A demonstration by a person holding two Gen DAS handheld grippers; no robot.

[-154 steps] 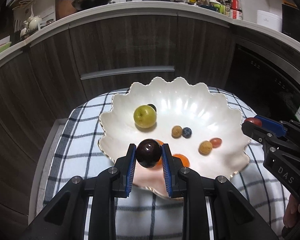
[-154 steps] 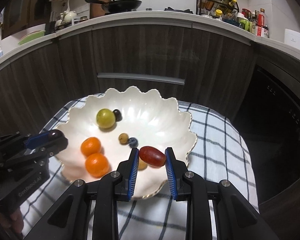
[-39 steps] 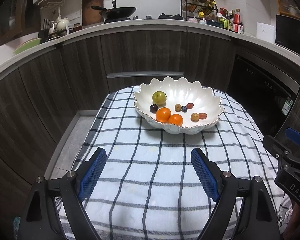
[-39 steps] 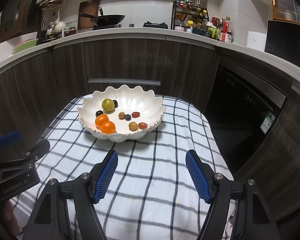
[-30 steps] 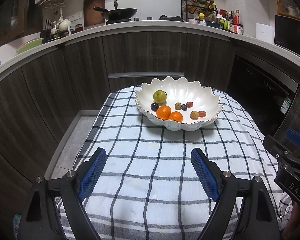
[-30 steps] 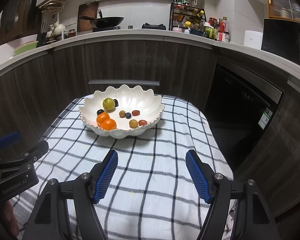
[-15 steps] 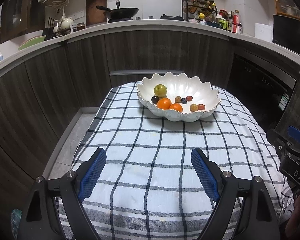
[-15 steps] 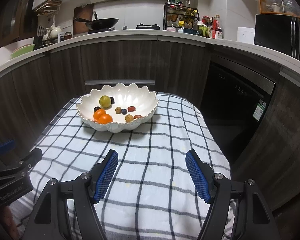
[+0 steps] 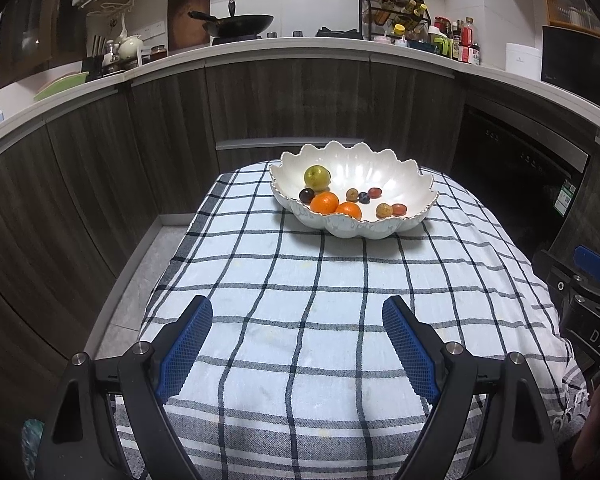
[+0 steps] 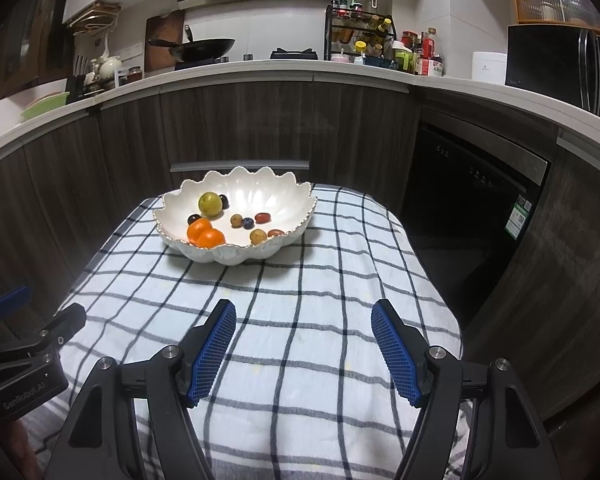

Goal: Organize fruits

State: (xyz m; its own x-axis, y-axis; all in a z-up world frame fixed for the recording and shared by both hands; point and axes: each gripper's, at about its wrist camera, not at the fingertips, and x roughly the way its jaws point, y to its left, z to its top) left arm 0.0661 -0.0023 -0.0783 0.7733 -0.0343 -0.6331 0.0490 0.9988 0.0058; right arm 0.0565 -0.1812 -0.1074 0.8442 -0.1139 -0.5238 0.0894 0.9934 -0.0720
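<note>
Fruits (image 9: 325, 202) are sitting together in the scalloped white bowl (image 9: 414, 178) at the far end of the checked cloth (image 9: 300, 280), none loose outside. The left gripper (image 9: 297, 332) and right gripper (image 10: 303, 330) are hanging well short of it, jaws apart and empty. Finishing well probably means keeping clear of the cloth's drooping edges; between them bare cloth is leaving room.

The left claw (image 9: 297, 316) points forward and somewhat downward, its two blue-padded fingers (image 9: 186, 346) spread wide with nothing between them. The right claw (image 10: 304, 320) is tilted the same way, its jaws also apart and empty. The two are held side by side, well apart. A bit of a hand (image 9: 594, 428) shows beneath the right claw's body.
</note>
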